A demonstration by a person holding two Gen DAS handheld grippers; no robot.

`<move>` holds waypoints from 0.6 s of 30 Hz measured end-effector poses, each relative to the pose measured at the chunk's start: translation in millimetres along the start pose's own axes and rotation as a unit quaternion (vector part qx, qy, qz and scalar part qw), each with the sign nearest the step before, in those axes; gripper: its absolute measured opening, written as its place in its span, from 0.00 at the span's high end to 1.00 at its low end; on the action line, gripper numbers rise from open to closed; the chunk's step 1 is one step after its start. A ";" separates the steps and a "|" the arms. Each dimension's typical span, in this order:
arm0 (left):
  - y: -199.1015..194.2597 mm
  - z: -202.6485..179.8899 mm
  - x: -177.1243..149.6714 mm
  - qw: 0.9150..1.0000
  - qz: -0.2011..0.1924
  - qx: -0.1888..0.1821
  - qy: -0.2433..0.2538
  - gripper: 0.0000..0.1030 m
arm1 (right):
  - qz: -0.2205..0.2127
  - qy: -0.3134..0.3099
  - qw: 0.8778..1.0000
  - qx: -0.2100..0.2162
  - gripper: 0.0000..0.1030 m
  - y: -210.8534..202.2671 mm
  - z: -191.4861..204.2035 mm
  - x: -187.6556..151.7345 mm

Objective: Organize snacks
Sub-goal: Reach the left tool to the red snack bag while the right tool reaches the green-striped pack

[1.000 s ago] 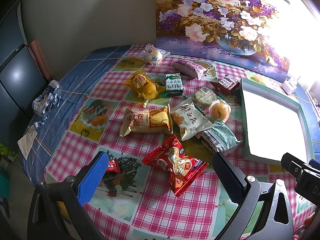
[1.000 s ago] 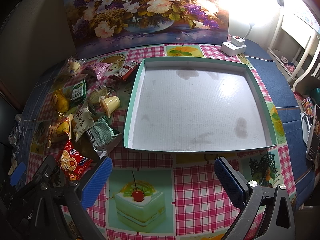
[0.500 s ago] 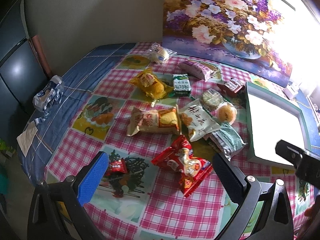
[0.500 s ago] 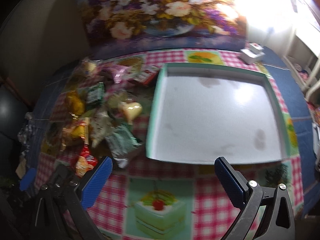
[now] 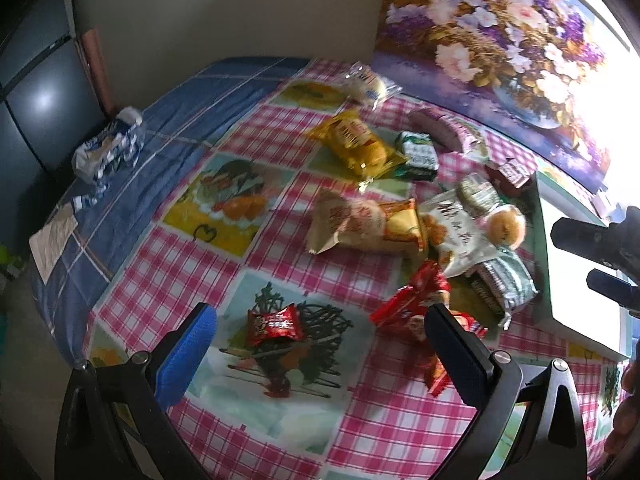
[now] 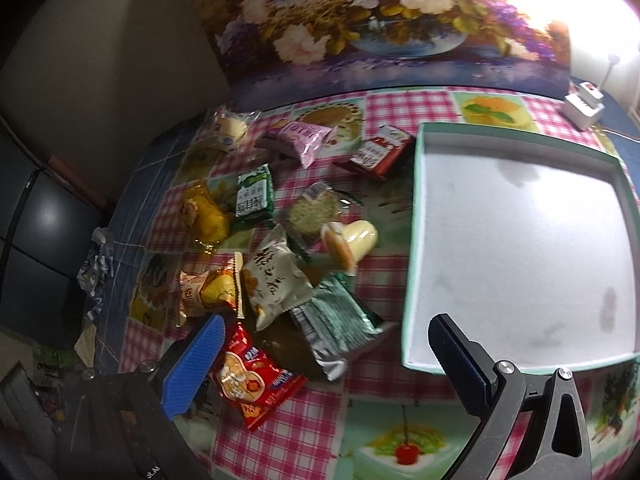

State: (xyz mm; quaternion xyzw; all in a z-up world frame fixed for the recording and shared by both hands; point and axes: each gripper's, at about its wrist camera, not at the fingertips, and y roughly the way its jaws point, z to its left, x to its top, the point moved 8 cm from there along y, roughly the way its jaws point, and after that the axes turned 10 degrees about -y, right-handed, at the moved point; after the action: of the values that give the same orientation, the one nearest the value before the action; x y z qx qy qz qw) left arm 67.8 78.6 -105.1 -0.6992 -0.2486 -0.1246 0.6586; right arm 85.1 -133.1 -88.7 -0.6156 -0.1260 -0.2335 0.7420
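Left gripper [image 5: 320, 334]: jaws spread wide, holding nothing, touching nothing, hovering above the checked tablecloth [image 5: 280, 132]. Small red candy wrapper [image 5: 273, 324] lies on the cloth betw. the 2 fingertips as seen from the left wrist cam, closer to the blue-padded one; gap on both sides. Big red snack bag [image 5: 416, 312] sits just beside the other fingertip, partly hidden behind it; contact can't be told. Right gripper [image 6: 324, 340]: jaws also wide apart, empty. In the right wrist view the big red snack bag [image 6: 252, 376] lies under the blue-padded fingertip, partly covered by it; touching or not can't be told. Silver-green packet [image 6: 332, 328] lies betw. the 2 fingertips, clear of both. Dark fingertip overlaps the near-left corner of the white tray [image 6: 416, 240] w/ mint-green rim; tray holds no snacks. Rest of the snacks are left of the tray: white-beige bag [image 6: 276, 280] touching the silver-green packet, orange-cream bag [image 6: 208, 292] beside it, pudding cup [image 6: 352, 240] on its side, round cracker pack [image 6: 312, 212], green packet [image 6: 254, 196], yellow bag [image 6: 204, 212], pink packet [image 6: 304, 138], red-white packet [image 6: 380, 152] near the tray's far-left corner, clear-wrapped bun [image 6: 230, 130] farthest back. Flower painting [image 6: 380, 12] stands behind. Motion blur in both views.
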 end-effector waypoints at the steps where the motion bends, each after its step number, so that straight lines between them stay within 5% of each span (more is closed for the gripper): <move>1: 3.3 2.3 -0.7 1.000 0.004 0.000 -0.003 0.00 | 0.005 -0.004 1.000 -0.002 0.00 4.9 2.4 0.4; 11: 22.6 2.2 -9.0 0.999 0.042 -0.013 -0.002 0.00 | 0.070 -0.014 0.997 -0.013 0.00 47.1 5.0 -8.8; 18: 25.4 -19.2 -17.4 0.998 0.058 -0.029 0.022 0.00 | 0.079 -0.053 0.995 -0.032 0.05 54.9 10.8 -3.5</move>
State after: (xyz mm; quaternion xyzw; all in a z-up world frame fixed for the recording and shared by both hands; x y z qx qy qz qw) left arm 69.0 56.4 -133.7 -0.7285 -0.1891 -0.1093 0.6493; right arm 110.7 -114.6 -135.1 -0.6587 -0.1090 -0.1450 0.7302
